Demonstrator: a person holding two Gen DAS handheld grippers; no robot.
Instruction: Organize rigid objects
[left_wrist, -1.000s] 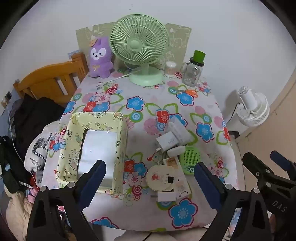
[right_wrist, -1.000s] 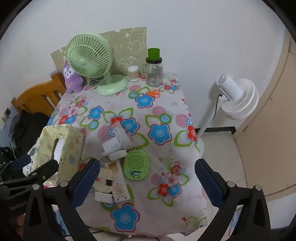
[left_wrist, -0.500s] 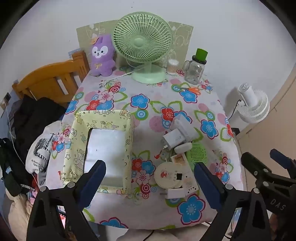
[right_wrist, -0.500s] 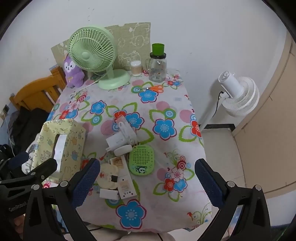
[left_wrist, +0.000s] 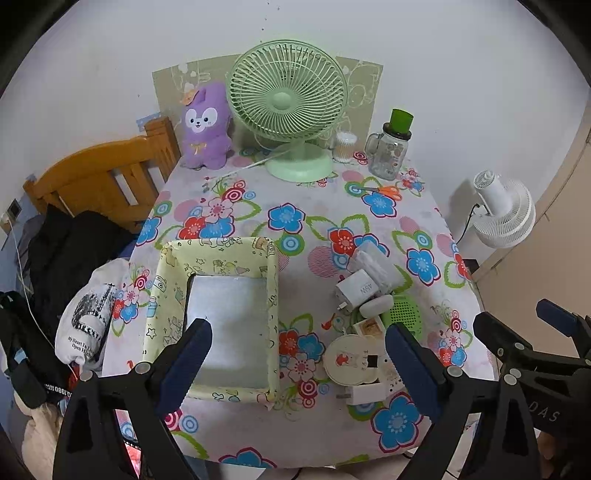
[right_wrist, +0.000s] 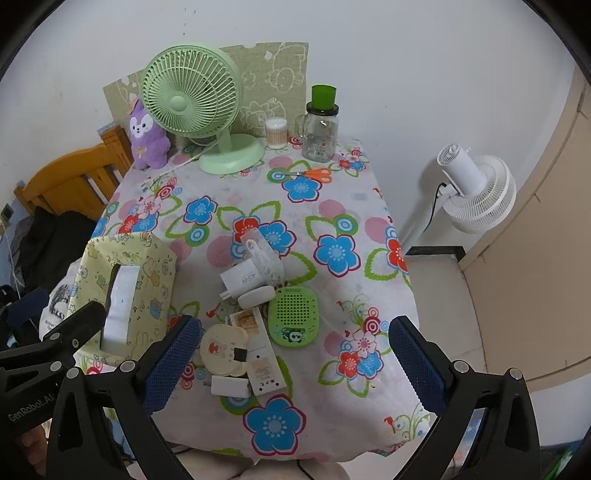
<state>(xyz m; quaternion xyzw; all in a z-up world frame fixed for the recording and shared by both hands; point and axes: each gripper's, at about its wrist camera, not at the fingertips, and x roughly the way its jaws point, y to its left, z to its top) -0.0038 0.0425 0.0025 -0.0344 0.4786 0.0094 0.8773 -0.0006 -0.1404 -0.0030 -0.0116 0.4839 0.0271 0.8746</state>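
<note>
A pale yellow fabric box (left_wrist: 218, 314) with a white bottom stands open and empty at the table's front left; it also shows in the right wrist view (right_wrist: 125, 291). To its right lies a cluster of small items: a white charger (right_wrist: 242, 277), a green perforated speaker (right_wrist: 293, 315), a round cream disc (right_wrist: 221, 349), a white remote (right_wrist: 258, 354), a small white adapter (right_wrist: 229, 387). My left gripper (left_wrist: 299, 363) is open above the table's front edge. My right gripper (right_wrist: 295, 363) is open above the cluster's near side. Neither holds anything.
At the back stand a green desk fan (left_wrist: 291, 110), a purple plush (left_wrist: 205, 125), a cotton swab jar (left_wrist: 345, 147) and a glass jar with green lid (left_wrist: 391, 147). Orange scissors (left_wrist: 384, 191) lie nearby. A wooden bed frame (left_wrist: 99, 177) is left, a white floor fan (right_wrist: 476, 188) right.
Both grippers have risen and drawn back a little; the table and its items sit lower and smaller in both views. Nothing on the table has moved.
</note>
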